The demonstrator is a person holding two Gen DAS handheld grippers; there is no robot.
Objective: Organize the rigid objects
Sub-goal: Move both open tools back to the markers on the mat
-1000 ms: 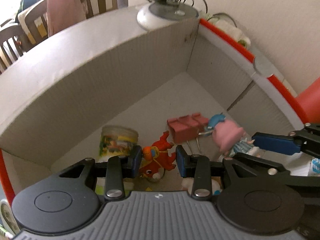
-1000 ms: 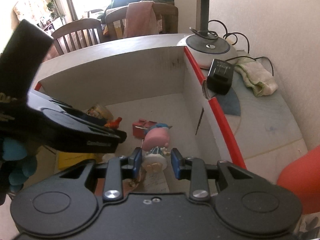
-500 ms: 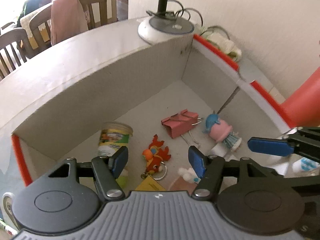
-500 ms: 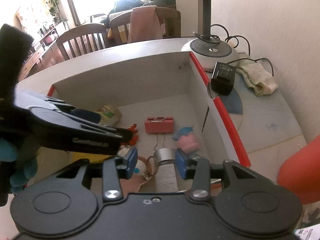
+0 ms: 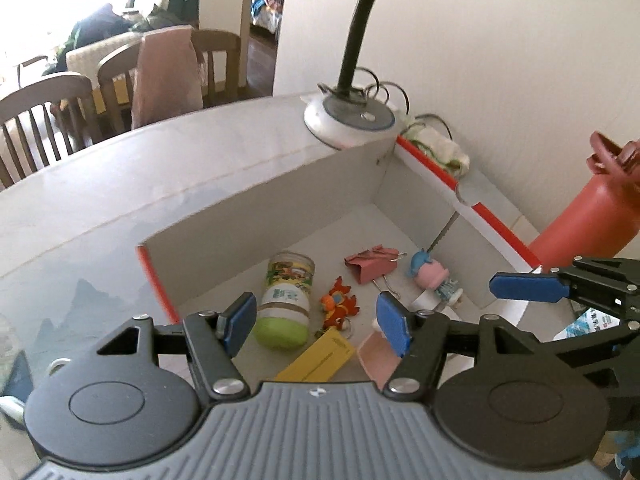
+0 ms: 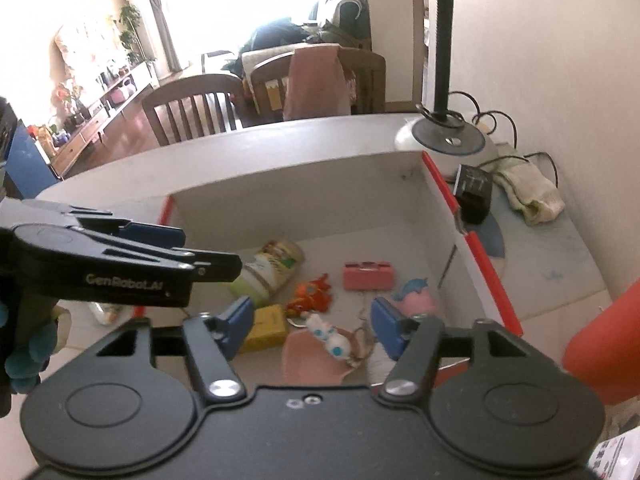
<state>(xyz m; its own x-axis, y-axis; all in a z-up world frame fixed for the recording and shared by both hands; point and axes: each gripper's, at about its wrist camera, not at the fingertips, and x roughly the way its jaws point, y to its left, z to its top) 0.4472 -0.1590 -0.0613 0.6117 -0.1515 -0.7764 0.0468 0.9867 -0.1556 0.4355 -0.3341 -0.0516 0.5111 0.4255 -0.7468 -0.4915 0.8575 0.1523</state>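
Observation:
A white cardboard box (image 5: 280, 196) with red edges holds several small things. Among them are a jar with a green lid (image 5: 286, 300), an orange dragon charm (image 5: 338, 306), a pink binder clip (image 5: 370, 266) and a pink doll (image 5: 434, 276). My left gripper (image 5: 316, 322) hovers open above the box's near side, nothing between its blue pads. My right gripper (image 6: 312, 326) hangs over the box too, its jaws opening and empty. Below it lie the doll (image 6: 416, 298), a white bunny charm (image 6: 330, 334) and a yellow box (image 6: 268, 326).
A desk lamp base (image 5: 348, 120) stands at the box's far corner. A red bottle (image 5: 588, 220) rises to the right of the box. A black adapter (image 6: 474, 184) and a folded cloth (image 6: 528, 192) lie by the wall. Wooden chairs (image 6: 192, 112) stand beyond the table.
Both grippers let go and rose away from the box floor. The left released the orange charm, the right released the pink doll, which now lies on its side in the box.

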